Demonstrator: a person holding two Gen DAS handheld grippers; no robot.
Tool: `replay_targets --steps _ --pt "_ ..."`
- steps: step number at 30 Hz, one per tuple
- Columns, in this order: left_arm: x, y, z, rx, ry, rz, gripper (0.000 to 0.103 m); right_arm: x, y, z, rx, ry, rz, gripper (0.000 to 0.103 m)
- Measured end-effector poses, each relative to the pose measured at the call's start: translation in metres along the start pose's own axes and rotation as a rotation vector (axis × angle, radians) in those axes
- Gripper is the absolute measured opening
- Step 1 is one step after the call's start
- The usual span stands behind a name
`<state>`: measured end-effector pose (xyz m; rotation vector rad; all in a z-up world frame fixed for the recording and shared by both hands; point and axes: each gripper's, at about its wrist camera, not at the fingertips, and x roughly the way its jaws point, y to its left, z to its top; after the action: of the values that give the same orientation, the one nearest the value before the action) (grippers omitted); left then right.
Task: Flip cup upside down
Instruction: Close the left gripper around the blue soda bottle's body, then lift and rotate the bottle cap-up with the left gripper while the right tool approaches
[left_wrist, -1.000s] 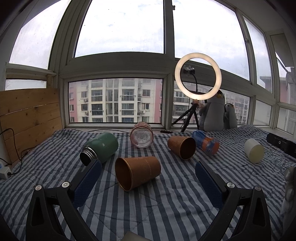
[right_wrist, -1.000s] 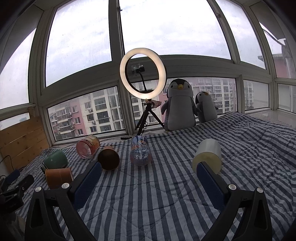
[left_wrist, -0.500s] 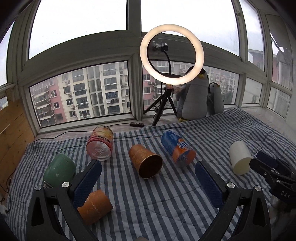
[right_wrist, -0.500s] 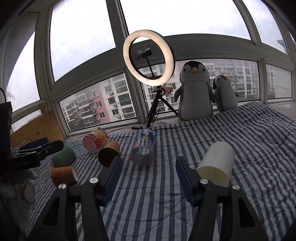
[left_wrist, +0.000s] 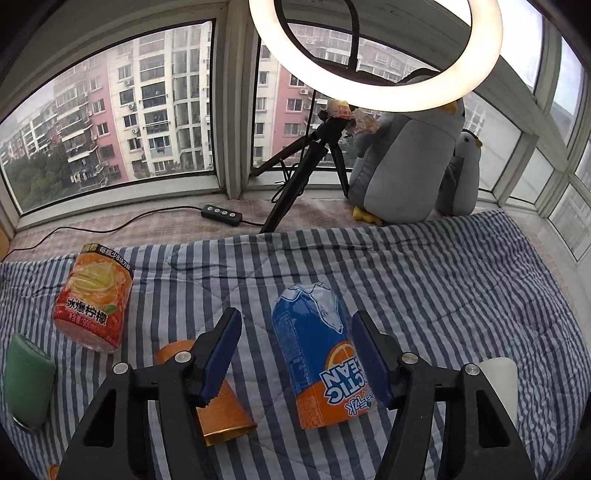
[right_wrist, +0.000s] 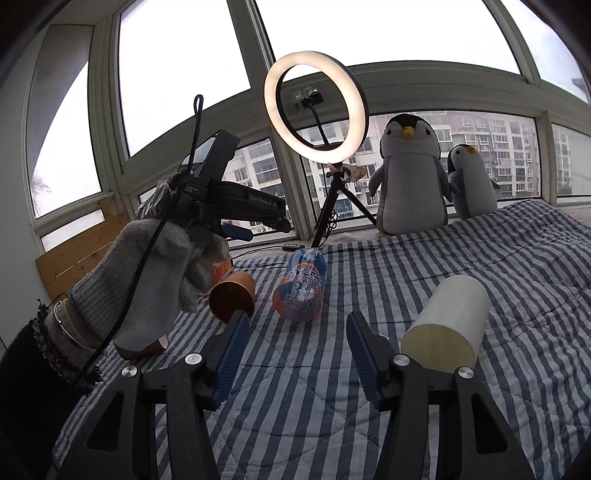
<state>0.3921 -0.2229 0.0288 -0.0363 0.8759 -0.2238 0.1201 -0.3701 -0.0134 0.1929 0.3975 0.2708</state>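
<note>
The left gripper (left_wrist: 295, 345) hung part-open and empty over the blue-and-orange printed plastic cup (left_wrist: 319, 356) lying sideways on the striped quilt (left_wrist: 443, 288) — jaws should straddle mid-body squarely before closing, while the right gripper (right_wrist: 293, 341), also empty with jaws apart, stood clear.

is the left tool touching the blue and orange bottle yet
Cannot tell. In the left wrist view the left tool is open around the bottle, but its right finger overlaps the bottle's edge, so neither a gap nor contact shows plainly.

Ring light (right_wrist: 316, 107) on tripod, two plush penguins (right_wrist: 410, 181) beside it (window behind)
</note>
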Motion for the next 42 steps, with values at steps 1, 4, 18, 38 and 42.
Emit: replay_targets --steps 1,4,18,38,42 --pt "0.009 0.000 0.003 -0.001 0.006 0.000 0.063 0.000 0.003 0.000 -0.017 0.000 -0.003 0.051" --pt "0.030 0.001 0.011 -0.018 0.022 -0.014 0.061 0.002 0.012 -0.003 -0.056 0.014 0.001 0.051" --pt "0.106 -0.011 0.026 -0.015 0.141 -0.025 0.055 -0.008 0.020 -0.006 -0.090 -0.021 -0.010 0.051" --pt "0.046 -0.038 -0.059 0.152 0.219 -0.062 0.050 0.000 -0.005 0.000 -0.006 -0.023 -0.082 0.051" --pt "0.027 -0.037 -0.082 0.172 0.231 -0.058 0.050 0.000 -0.007 -0.001 0.002 -0.026 -0.088 0.051"
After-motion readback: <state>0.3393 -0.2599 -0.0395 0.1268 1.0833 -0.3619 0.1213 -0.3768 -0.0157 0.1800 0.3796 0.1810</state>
